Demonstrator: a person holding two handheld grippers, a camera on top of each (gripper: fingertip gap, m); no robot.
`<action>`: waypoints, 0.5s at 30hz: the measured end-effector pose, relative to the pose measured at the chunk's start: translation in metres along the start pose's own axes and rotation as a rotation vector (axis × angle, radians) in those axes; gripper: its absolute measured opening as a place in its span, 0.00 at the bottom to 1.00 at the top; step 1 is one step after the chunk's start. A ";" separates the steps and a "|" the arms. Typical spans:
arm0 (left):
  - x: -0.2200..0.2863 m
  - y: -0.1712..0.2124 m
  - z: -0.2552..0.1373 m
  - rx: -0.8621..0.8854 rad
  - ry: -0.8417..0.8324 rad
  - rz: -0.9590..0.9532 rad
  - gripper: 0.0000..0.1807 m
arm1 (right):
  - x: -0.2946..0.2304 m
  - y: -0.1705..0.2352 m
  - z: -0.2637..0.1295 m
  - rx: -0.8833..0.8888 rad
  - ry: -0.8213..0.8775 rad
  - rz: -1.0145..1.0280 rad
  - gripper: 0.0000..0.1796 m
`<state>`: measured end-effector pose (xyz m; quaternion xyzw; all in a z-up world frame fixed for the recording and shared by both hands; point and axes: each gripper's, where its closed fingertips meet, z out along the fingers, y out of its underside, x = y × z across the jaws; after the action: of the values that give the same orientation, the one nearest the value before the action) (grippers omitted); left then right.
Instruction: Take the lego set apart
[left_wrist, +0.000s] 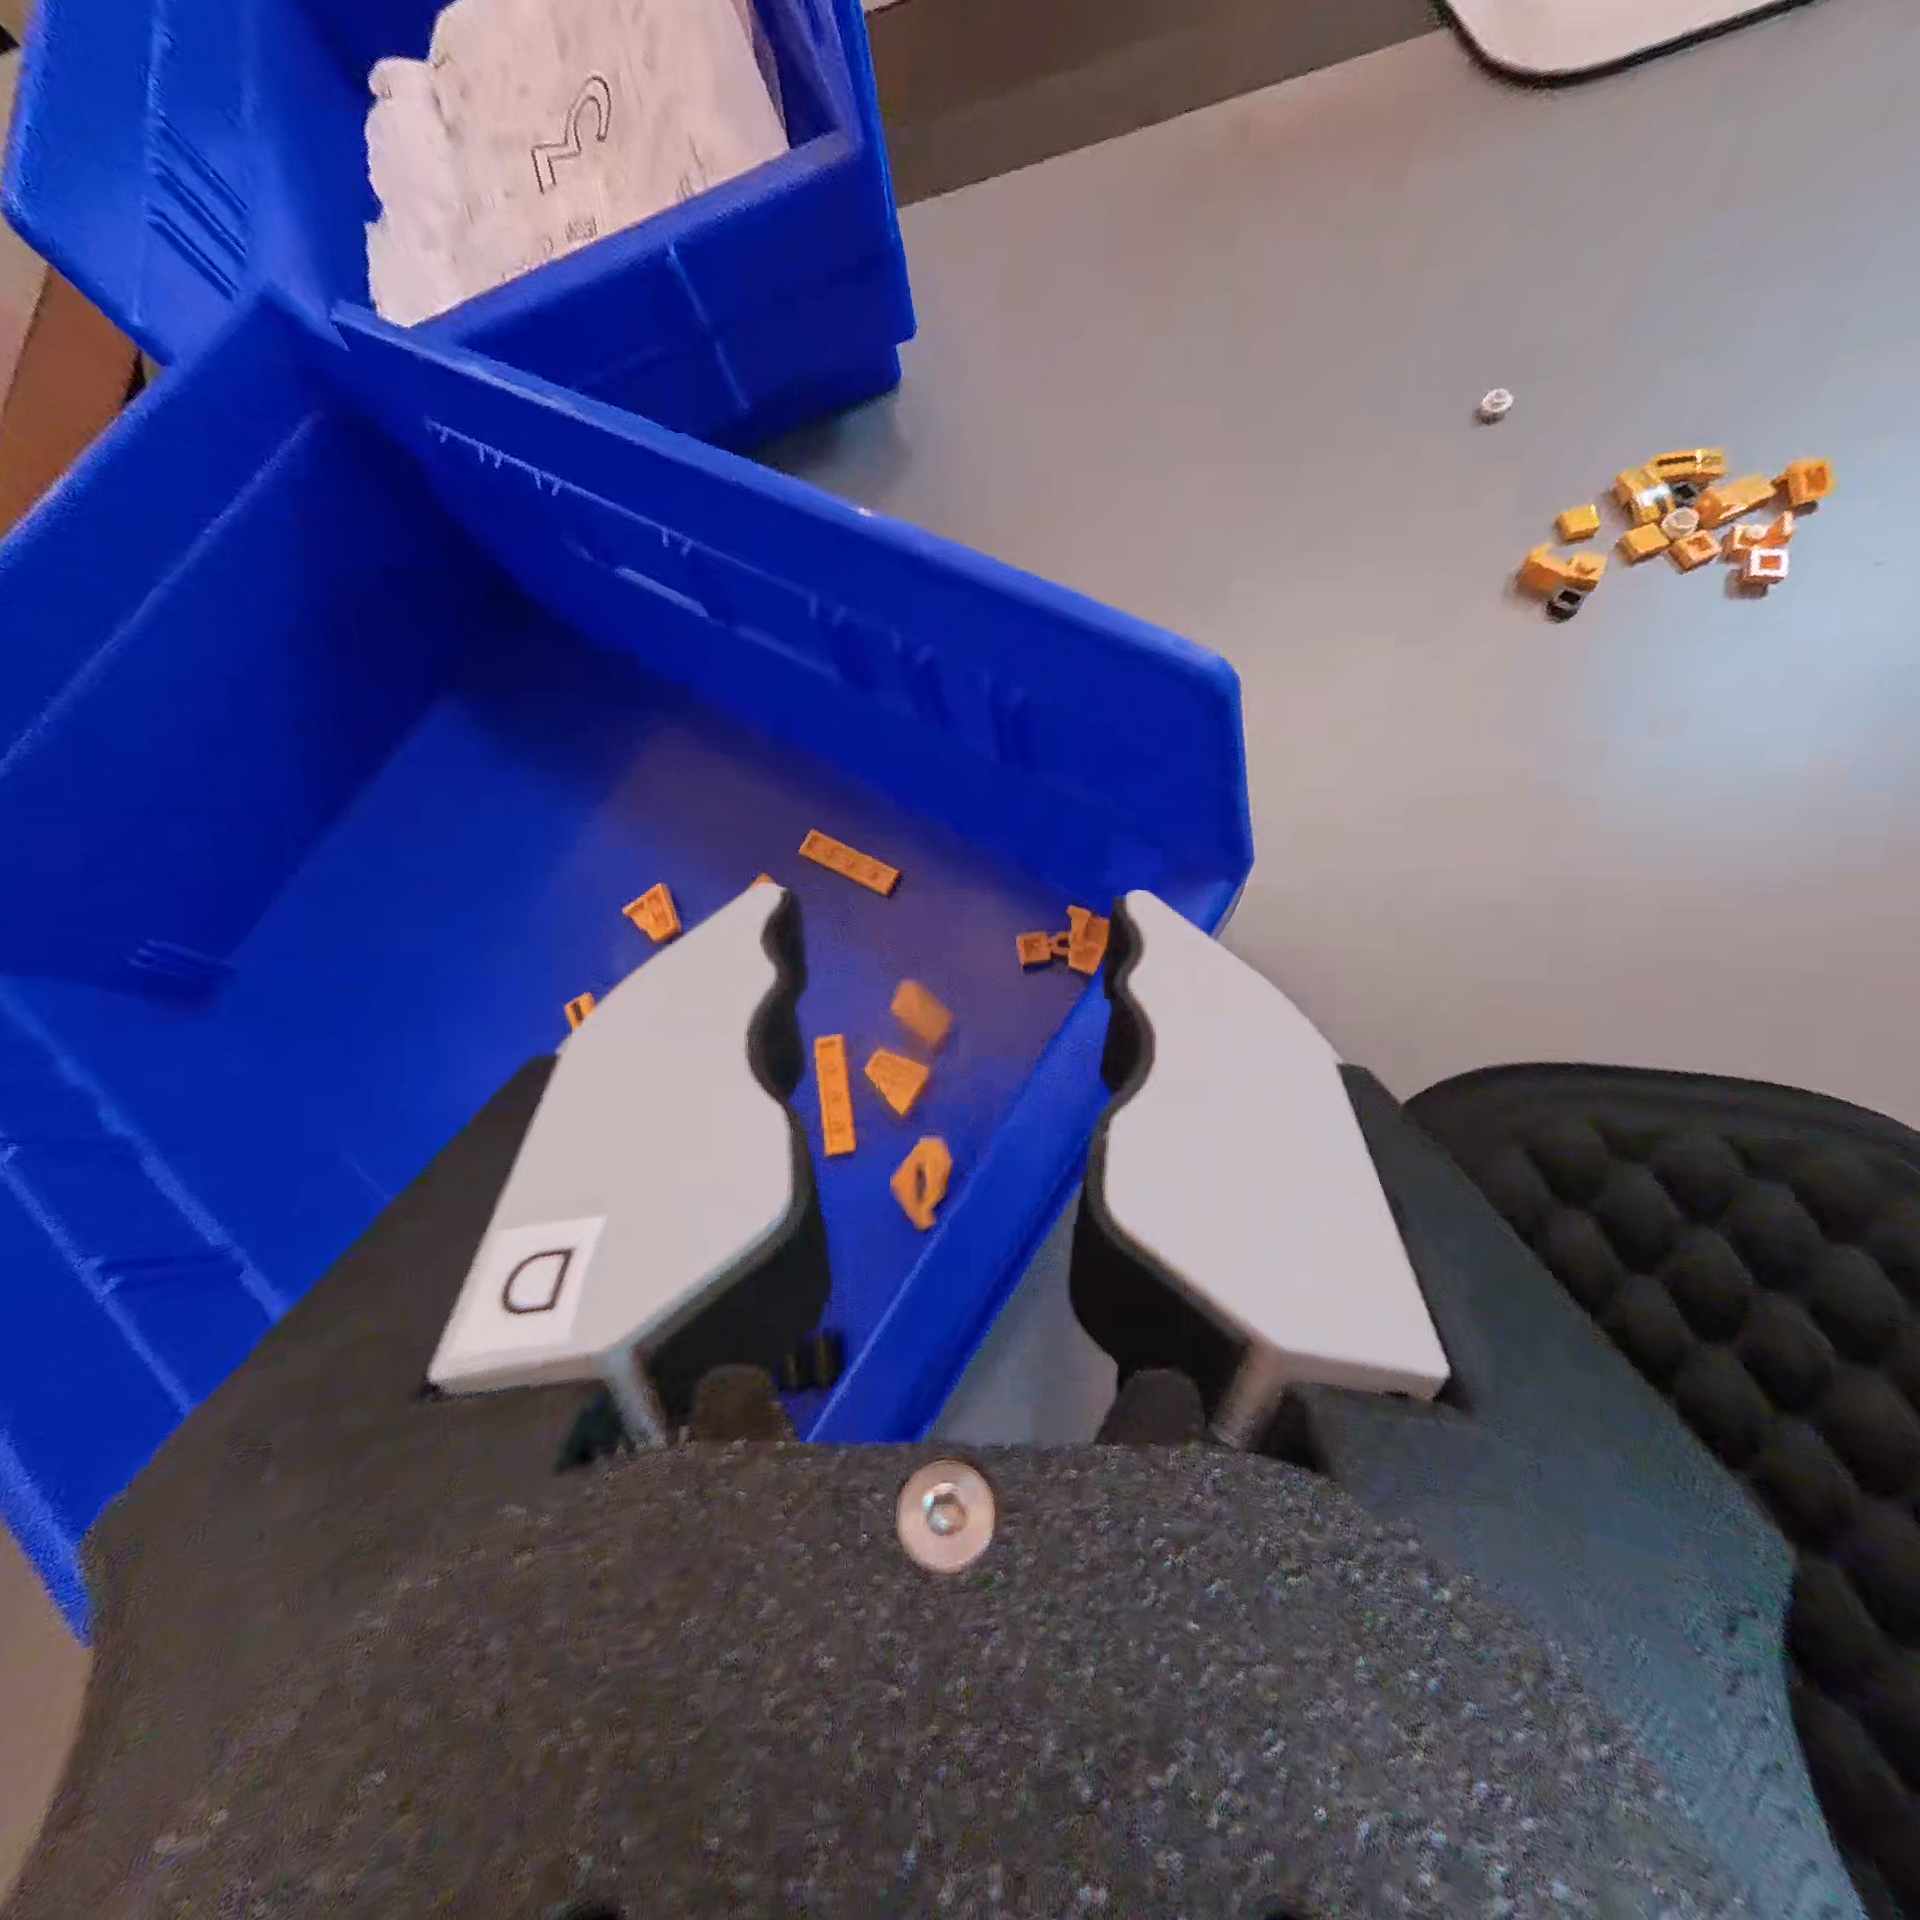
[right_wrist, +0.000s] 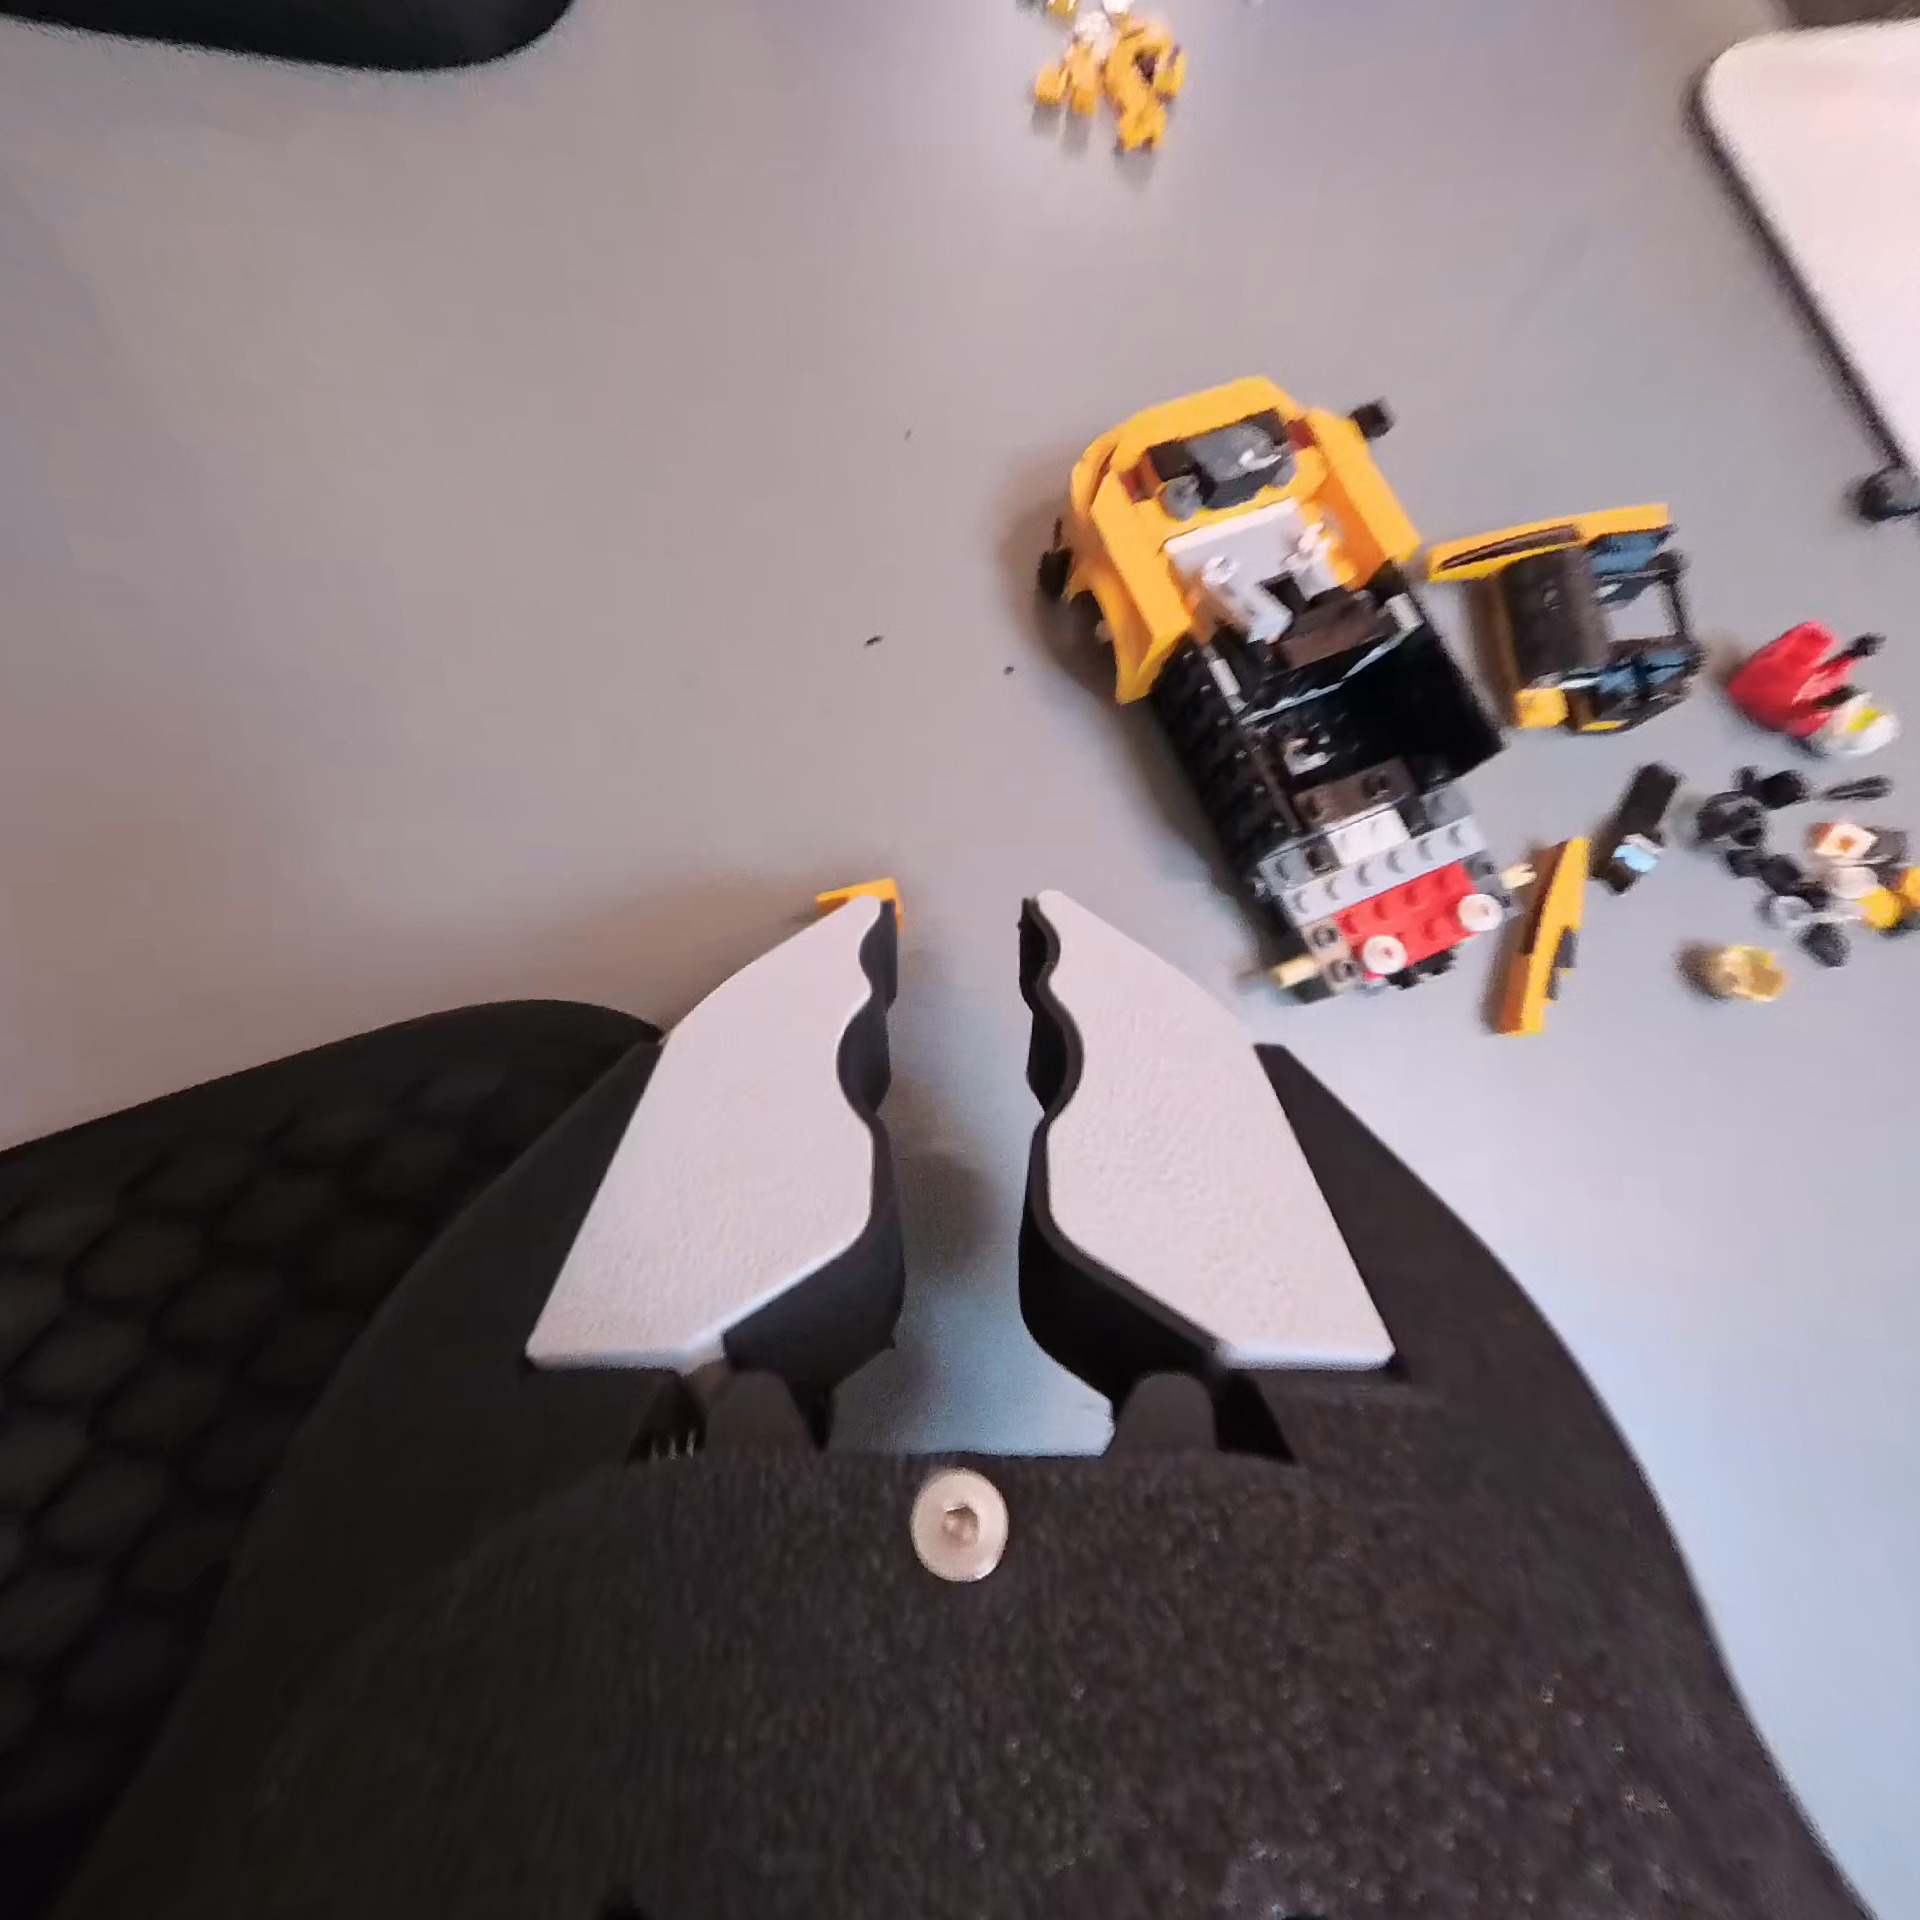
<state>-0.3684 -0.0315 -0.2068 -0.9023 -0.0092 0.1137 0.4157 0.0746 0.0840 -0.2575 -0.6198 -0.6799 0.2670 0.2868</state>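
A blue bin fills the left wrist view, its near wall running under the left gripper, with a 2nd blue bin behind it holding white paper. Orange pieces lie scattered on the bin floor, some blurred, 1 partly hidden behind the left finger. Farther right on the grey table sits a small heap of yellow pieces with a lone pale round piece near it. A black quilted pad is cut off at the right edge. The left gripper stands wide open and empty over the bin. In the right wrist view the right gripper is parted and holds nothing; a small orange piece peeks out from behind its left fingertip, mostly covered. The partly stripped lego car lies ahead and to the right of it, well apart, with a detached yellow-black section, a red piece and small dark parts beside it, all soft with blur.
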 end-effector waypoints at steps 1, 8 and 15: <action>0.001 -0.002 0.000 0.010 -0.002 0.001 0.32 | -0.004 0.003 0.003 -0.024 -0.022 0.003 0.13; 0.005 -0.023 -0.010 0.120 -0.021 0.000 0.32 | -0.018 0.010 0.021 -0.100 -0.067 -0.034 0.16; 0.055 -0.090 -0.046 0.434 0.085 0.066 0.25 | -0.021 0.003 0.025 -0.076 -0.083 -0.067 0.09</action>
<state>-0.2976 -0.0012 -0.1213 -0.7956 0.0624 0.0881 0.5962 0.0598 0.0633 -0.2779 -0.5956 -0.7212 0.2568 0.2433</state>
